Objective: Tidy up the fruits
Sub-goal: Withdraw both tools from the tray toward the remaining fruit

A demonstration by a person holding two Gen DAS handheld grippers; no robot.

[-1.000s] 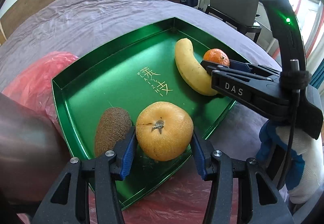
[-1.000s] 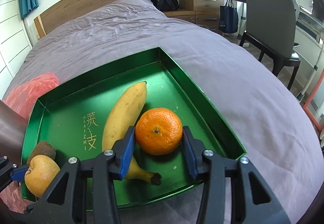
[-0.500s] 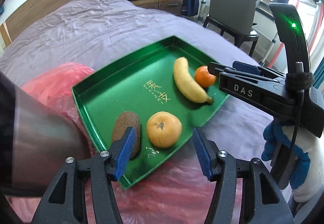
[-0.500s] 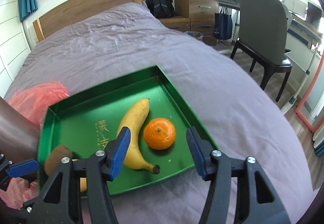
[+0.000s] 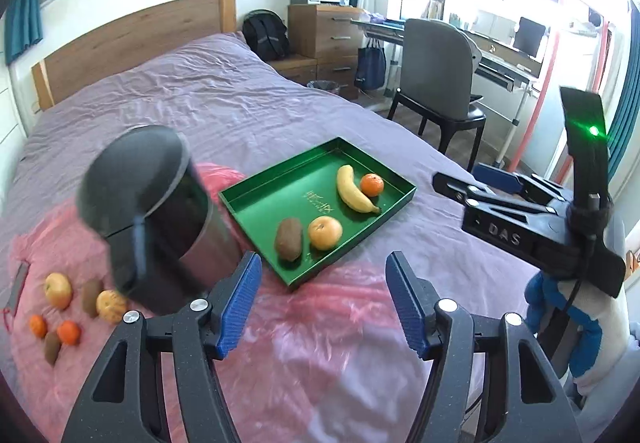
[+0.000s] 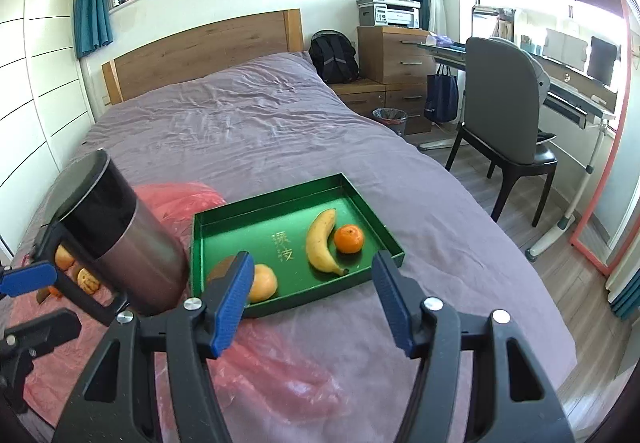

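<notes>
A green tray (image 5: pixel 256 203) (image 6: pixel 360 191) lies on the bed. In it are a kiwi (image 5: pixel 289 238), a yellow-orange apple (image 5: pixel 325 232) (image 6: pixel 262 283), a banana (image 5: pixel 352 190) (image 6: pixel 320 241) and a mandarin (image 5: pixel 372 185) (image 6: pixel 349 239). More loose fruit (image 5: pixel 60 307) lies on the pink plastic sheet (image 5: pixel 304 343) at the left. My left gripper (image 5: pixel 322 307) is open and empty, held back above the sheet. My right gripper (image 6: pixel 312 303) is open and empty, also back from the tray; it shows at the right of the left wrist view (image 5: pixel 472 189).
A dark metal lidded can (image 5: pixel 148 211) (image 6: pixel 120 235) stands on the sheet left of the tray, close to the left gripper. The purple bed (image 6: pixel 240 123) stretches behind. A chair (image 6: pixel 504 99), desk and drawers stand to the right.
Both grippers have pulled back and up from the tray, empty. The apple and the mandarin stay in the tray. The can and the loose fruit have come into view.
</notes>
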